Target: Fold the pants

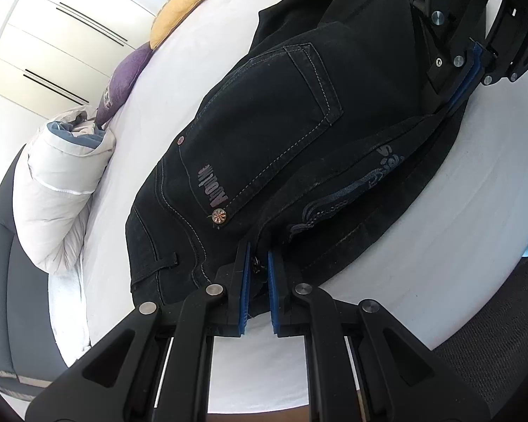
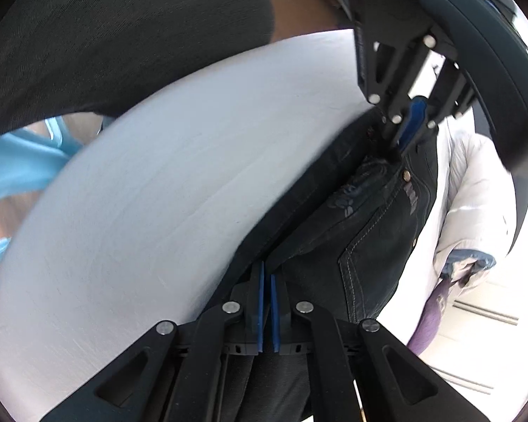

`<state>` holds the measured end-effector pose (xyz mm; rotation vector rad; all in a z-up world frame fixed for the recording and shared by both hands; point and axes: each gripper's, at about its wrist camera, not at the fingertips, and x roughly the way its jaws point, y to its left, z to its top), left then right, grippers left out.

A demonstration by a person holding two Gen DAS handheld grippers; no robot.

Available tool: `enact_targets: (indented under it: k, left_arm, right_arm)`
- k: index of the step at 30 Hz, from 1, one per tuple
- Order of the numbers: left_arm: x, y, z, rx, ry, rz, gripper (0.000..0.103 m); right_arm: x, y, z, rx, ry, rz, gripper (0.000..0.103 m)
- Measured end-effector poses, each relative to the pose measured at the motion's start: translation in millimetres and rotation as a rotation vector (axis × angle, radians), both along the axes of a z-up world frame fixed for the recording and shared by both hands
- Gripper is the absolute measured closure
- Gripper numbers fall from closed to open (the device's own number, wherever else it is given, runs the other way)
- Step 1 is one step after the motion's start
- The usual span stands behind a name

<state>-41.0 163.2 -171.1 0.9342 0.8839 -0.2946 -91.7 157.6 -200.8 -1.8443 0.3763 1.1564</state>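
The black denim pants point(image 1: 264, 147) lie folded lengthwise on the white bed sheet point(image 1: 422, 246), near its edge, back pocket up. The left claw point(image 1: 258, 292) points steeply down, its blue pads clamped on the waistband beside the zipper. The right claw point(image 2: 266, 302), angled down likewise, is clamped on the dark fabric farther along the same edge. Grey lettering beside the pocket looks like "Adoline", though this is uncertain; pale blue embroidery decorates the other side. A white puffy duvet point(image 1: 60, 190), a purple cushion point(image 1: 126, 81) and a mustard cushion point(image 1: 179, 10) sit along the far side of the bed.
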Motion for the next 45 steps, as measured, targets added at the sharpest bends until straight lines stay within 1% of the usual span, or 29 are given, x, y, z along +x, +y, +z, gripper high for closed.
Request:
enact_targets:
  k: [1, 4, 5, 7, 11, 13, 16, 18, 19, 21, 22, 24, 26, 28, 30, 31, 33, 34, 35, 36, 37, 38, 40, 41, 43, 45]
  left_arm:
    - [-1, 1, -1, -0.002, -0.002, 0.001, 0.095]
    - [-4, 2, -6, 0.001, 0.005, 0.000, 0.094]
    - [-4, 3, -7, 0.004, 0.009, 0.004, 0.092]
    - [-5, 6, -7, 0.000, 0.015, 0.016, 0.091]
    - [-6, 12, 4, -0.045, 0.036, 0.069, 0.087]
    - [-6, 17, 10, -0.063, 0.055, 0.100, 0.087]
    - [-9, 28, 17, -0.064, 0.076, 0.155, 0.087]
    - [-7, 39, 26, -0.073, 0.056, 0.202, 0.087]
    - [-3, 45, 34, -0.105, 0.041, 0.245, 0.087]
    - [8, 50, 52, -0.200, 0.021, 0.316, 0.087]
    - [14, 47, 61, -0.257, 0.003, 0.335, 0.087]
    - [28, 35, 68, -0.308, -0.022, 0.359, 0.087]
    - [45, 19, 61, -0.338, 0.002, 0.361, 0.087]
    - [63, 2, 38, -0.309, 0.049, 0.376, 0.087]
    - [78, -5, 6, -0.278, 0.134, 0.406, 0.087]
    - [81, -6, -4, -0.274, 0.143, 0.416, 0.087]
    - [83, -7, -7, -0.285, 0.129, 0.435, 0.088]
    - [83, -7, -5, -0.285, 0.134, 0.445, 0.088]
    - [81, -9, -3, -0.278, 0.140, 0.446, 0.088]
    - [81, -10, 0, -0.265, 0.144, 0.438, 0.087]
    - [80, -10, 4, -0.259, 0.147, 0.435, 0.087]
    - [78, -10, 10, -0.263, 0.147, 0.439, 0.087]
    - [77, -13, 29, -0.304, 0.115, 0.448, 0.087]
    - [78, -17, 39, -0.333, 0.099, 0.451, 0.087]
    - [83, -27, 52, -0.363, 0.073, 0.449, 0.087]
    - [94, -44, 55, -0.365, 0.064, 0.441, 0.087]
  right_arm:
    - [-7, -2, 1, -0.003, 0.000, -0.002, 0.098]
    - [-8, -2, -2, -0.011, -0.005, -0.007, 0.098]
    - [-9, -2, -3, -0.012, -0.007, -0.008, 0.098]
    - [-12, -3, -7, -0.020, -0.007, -0.014, 0.098]
    - [-12, -3, -7, -0.013, -0.005, -0.033, 0.098]
    - [-12, -2, -7, -0.017, -0.005, -0.046, 0.097]
    - [-10, -2, -7, -0.010, -0.012, -0.063, 0.096]
    - [-9, -2, -7, 0.005, -0.011, -0.083, 0.096]
    - [-7, -2, -6, 0.004, -0.020, -0.098, 0.096]
    - [-6, -1, -6, 0.023, -0.022, -0.120, 0.096]
    - [-6, -1, -7, 0.028, -0.028, -0.126, 0.096]
    - [-7, -1, -9, 0.040, -0.045, -0.136, 0.096]
    - [-8, -1, -11, 0.056, -0.058, -0.151, 0.096]
    - [-8, -2, -11, 0.086, -0.072, -0.170, 0.096]
    - [-8, -6, -10, 0.137, -0.100, -0.198, 0.096]
    - [-9, -7, -8, 0.163, -0.108, -0.219, 0.094]
    - [-8, -14, 0, 0.228, -0.126, -0.296, 0.081]
    - [-8, -19, 6, 0.268, -0.129, -0.330, 0.062]
    - [-8, -27, 16, 0.338, -0.134, -0.384, 0.042]
    - [-8, -35, 26, 0.390, -0.123, -0.434, 0.033]
    - [-7, -46, 40, 0.447, -0.083, -0.503, 0.021]
    - [-5, -60, 54, 0.512, -0.038, -0.581, 0.019]
    - [8, -91, 78, 0.630, 0.041, -0.776, 0.019]
    - [18, -113, 91, 0.699, 0.103, -0.894, 0.019]
    - [43, -171, 115, 0.878, 0.252, -1.154, 0.019]
    - [72, -242, 129, 1.067, 0.404, -1.429, 0.021]
